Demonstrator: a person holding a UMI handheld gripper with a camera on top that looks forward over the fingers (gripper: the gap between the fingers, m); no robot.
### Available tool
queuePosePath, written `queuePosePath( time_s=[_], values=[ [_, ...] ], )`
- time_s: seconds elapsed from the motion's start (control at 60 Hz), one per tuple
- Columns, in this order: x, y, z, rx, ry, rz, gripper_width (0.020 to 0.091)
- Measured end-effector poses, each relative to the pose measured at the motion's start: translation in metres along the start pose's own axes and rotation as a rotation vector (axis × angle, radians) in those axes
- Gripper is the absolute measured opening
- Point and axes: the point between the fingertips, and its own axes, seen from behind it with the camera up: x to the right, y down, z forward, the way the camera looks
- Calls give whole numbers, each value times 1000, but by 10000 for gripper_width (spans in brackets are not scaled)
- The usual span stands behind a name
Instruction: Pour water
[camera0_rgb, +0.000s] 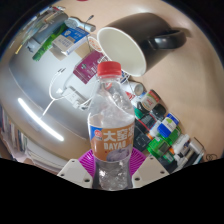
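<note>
I have the water bottle (113, 135) clamped in the hand-held gripper (113, 170) — both purple pads (92, 163) press against its lower body, just below the blue and orange label. The bottle stands close to upright, tilted only a little, and its red cap (111, 69) looks to be screwed on, though I can't be sure of that from here. Just beyond the cap is a white paper cup (122, 50), its open mouth facing me, and behind that a dark kettle (150, 38) on the counter (40, 100). Small packets and bottles (160, 120) lie scattered to the side.

My read: the pick-up is done and the bottle is lifted toward the cup, but no pouring has begun — I see no stream. Left to do: clear the cap if it is on, line the neck over the cup, and tip.
</note>
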Motion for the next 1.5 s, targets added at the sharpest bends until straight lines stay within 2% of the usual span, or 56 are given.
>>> queuePosePath(
  time_s=[0.067, 0.15, 0.217, 0.317, 0.417, 0.5, 0.533, 0.583, 0.633, 0.7, 0.767, 0.833, 0.967, 1.067, 1.1, 1.2, 1.317, 1.433, 1.467, 1.5],
  values=[
    [8, 2, -2, -9, 43, -131, 391],
    [20, 4, -17, -18, 136, -511, 389],
    [-3, 22, -35, -27, 133, -801, 390],
    [-80, 45, -60, -22, 38, -1227, 393],
    [-170, 55, -82, 126, -30, -1633, 391],
    [-233, 19, -108, 258, -55, -1884, 399],
    [-249, 9, -106, 335, -25, -1963, 413],
    [-266, -25, -113, 433, 14, -2112, 434],
    [-265, -74, -118, 505, 105, -2250, 447],
    [-248, -162, -129, 548, 290, -2327, 454],
    [-225, -226, -137, 555, 424, -2310, 464],
    [-201, -275, -147, 553, 494, -2283, 464],
    [-172, -328, -152, 559, 567, -2268, 463],
    [-145, -351, -155, 524, 598, -2237, 482],
    [-152, -349, -155, 567, 532, -2253, 471],
    [-153, -349, -161, 599, 470, -2215, 466],
    [-153, -350, -161, 597, 482, -2210, 469],
    [-148, -356, -160, 572, 560, -2205, 546],
    [-138, -364, -163, 531, 641, -2186, 585],
    [-127, -370, -167, 482, 715, -2159, 662]
  ],
)
